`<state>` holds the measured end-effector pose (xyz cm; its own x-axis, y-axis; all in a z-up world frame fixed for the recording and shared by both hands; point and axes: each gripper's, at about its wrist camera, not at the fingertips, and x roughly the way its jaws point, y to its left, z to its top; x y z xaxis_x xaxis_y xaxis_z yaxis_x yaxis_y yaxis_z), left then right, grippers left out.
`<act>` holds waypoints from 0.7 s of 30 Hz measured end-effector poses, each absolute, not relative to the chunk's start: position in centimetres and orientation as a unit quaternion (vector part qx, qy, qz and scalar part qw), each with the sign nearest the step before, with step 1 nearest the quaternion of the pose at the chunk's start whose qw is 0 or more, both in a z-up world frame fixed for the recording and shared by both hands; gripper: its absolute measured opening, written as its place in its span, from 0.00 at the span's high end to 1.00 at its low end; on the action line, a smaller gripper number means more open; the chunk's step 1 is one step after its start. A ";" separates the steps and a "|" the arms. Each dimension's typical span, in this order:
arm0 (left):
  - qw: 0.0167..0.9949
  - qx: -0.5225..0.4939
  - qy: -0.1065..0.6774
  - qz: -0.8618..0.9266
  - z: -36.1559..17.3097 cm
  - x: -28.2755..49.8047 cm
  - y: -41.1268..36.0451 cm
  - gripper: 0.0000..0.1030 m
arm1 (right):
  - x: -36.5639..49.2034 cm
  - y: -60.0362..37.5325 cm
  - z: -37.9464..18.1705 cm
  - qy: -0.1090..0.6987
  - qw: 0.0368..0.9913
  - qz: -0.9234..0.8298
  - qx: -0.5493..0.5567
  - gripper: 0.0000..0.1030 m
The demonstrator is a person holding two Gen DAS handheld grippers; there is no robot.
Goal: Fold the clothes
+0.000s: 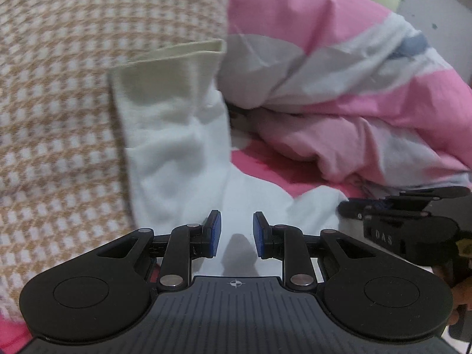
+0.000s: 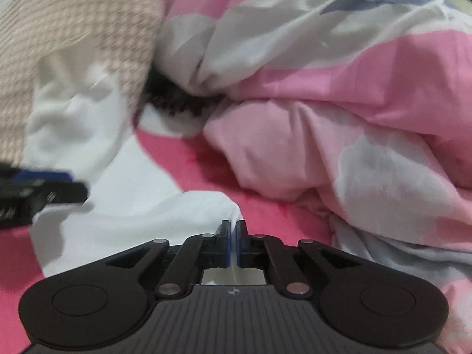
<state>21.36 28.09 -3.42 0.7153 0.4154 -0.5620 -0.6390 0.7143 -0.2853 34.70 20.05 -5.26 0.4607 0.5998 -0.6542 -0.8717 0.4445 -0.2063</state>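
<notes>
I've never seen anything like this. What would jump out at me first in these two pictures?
Probably the crumpled pink, white and grey quilt, heaped on the right over a bright pink sheet. Next, the white garment spread in the middle, with a tan checked cloth filling the left. In the foreground sit black tools with blue pads: the left gripper stands open above the white cloth, while the right gripper is pinched on its edge.

Garment on bed, frame centre.
Garment (image 1: 177, 147) lies between checked cloth (image 1: 59, 88) at left and bunched duvet (image 1: 339, 73) at right.
</notes>
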 end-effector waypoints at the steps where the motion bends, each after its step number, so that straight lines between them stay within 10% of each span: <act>1: 0.894 -0.238 0.235 0.297 -3.4 21.3 28.2 0.78 | 34.9 20.3 -5.5 0.252 0.817 0.449 -0.261 0.97; 5: 0.893 -0.237 0.232 0.305 -3.4 21.2 28.4 0.77 | 35.5 22.1 -7.6 0.257 0.826 0.430 -0.259 0.86; 8: 0.891 -0.238 0.223 0.315 -3.3 21.0 28.6 0.77 | 35.2 21.2 -6.8 0.237 0.840 0.407 -0.268 0.52; 21: 0.886 -0.253 0.174 0.348 -2.1 18.4 28.7 0.77 | 27.7 13.0 -6.3 0.300 0.753 0.508 -0.291 0.57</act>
<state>18.42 28.73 -2.08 0.6978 0.5281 -0.4839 -0.7041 0.6297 -0.3281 27.74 12.95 -6.31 0.3027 0.5909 -0.7478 -0.9400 0.3144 -0.1321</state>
